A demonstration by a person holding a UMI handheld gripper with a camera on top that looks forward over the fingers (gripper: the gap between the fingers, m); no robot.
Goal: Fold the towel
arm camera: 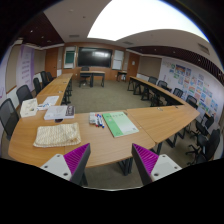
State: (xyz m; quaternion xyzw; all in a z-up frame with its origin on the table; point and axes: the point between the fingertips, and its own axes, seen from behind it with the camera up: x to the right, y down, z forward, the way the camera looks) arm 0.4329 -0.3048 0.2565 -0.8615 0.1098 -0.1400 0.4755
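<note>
The towel [57, 134], pale and folded into a thick rectangle, lies flat on the curved wooden desk [150, 122], ahead of the left finger and near the desk's front edge. Bare wood shows all around it. To its right, well apart, lie a small dark item [97, 120] and a green sheet of paper [121, 123]; behind it rest white papers [56, 112]. The gripper [112, 162] hangs above and short of the desk's near edge with its jaws open and nothing between them, the magenta pads [146, 161] facing each other across a wide gap. The desk runs in a horseshoe with chairs [10, 113] along its outer sides, and the carpeted floor [100, 97] inside the curve lies open up to the far wall's dark screen [95, 57].
</note>
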